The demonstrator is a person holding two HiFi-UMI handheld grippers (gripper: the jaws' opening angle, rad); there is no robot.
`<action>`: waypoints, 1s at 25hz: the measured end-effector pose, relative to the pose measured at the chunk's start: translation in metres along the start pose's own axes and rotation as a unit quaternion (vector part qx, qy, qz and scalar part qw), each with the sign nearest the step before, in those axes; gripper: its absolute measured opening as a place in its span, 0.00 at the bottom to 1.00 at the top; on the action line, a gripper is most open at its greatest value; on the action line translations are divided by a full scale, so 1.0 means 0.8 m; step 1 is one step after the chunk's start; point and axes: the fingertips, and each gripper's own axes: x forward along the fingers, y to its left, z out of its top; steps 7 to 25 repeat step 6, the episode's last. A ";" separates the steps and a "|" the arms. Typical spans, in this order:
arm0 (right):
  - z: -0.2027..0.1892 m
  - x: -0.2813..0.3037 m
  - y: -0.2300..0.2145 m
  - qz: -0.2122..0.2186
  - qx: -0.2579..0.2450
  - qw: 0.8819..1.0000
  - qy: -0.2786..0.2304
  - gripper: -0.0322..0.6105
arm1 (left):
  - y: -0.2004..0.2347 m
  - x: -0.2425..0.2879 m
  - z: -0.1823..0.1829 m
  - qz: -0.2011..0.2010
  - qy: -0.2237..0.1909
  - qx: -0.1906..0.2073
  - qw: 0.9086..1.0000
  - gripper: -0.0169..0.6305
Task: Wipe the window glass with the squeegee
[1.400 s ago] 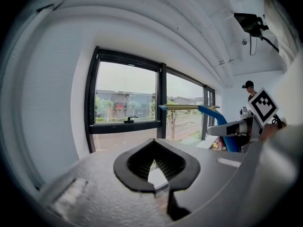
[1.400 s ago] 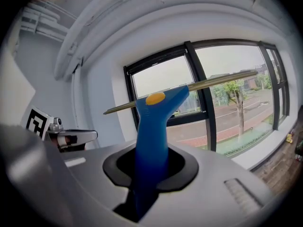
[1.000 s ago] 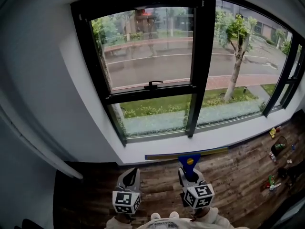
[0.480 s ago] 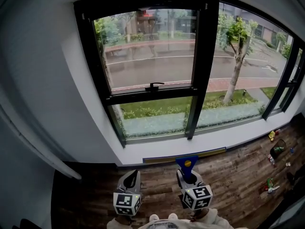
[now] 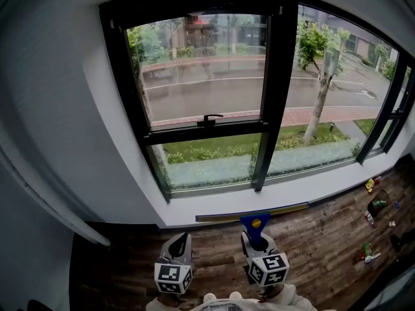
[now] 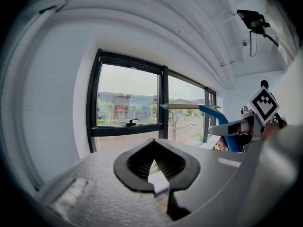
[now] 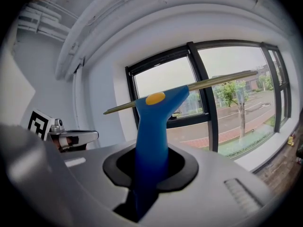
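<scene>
The window glass point(image 5: 204, 67) sits in a black frame ahead of me, with a second pane point(image 5: 324, 89) to its right. My right gripper point(image 5: 255, 238) is shut on the blue handle of the squeegee point(image 5: 255, 223). Its long blade point(image 5: 224, 216) lies level, just below the white sill and apart from the glass. In the right gripper view the squeegee point(image 7: 154, 126) stands upright out of the jaws, blade point(image 7: 213, 81) across the window. My left gripper point(image 5: 181, 238) hangs beside it, shut and holding nothing. The left gripper point(image 6: 154, 163) view shows the squeegee point(image 6: 214, 112) off to its right.
A black window handle point(image 5: 209, 118) sits on the crossbar of the left pane. A white sill point(image 5: 305, 185) runs under the window above a wooden floor point(image 5: 324, 238). Several small items point(image 5: 374, 206) lie on the floor at the right. A white wall point(image 5: 58, 109) fills the left.
The squeegee and both grippers have sunk a little in the head view. Both grips are unchanged.
</scene>
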 end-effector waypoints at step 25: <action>-0.002 0.007 0.000 -0.002 0.001 1.000 0.003 0.16 | 0.005 0.006 0.000 0.000 0.001 0.005 1.000 0.03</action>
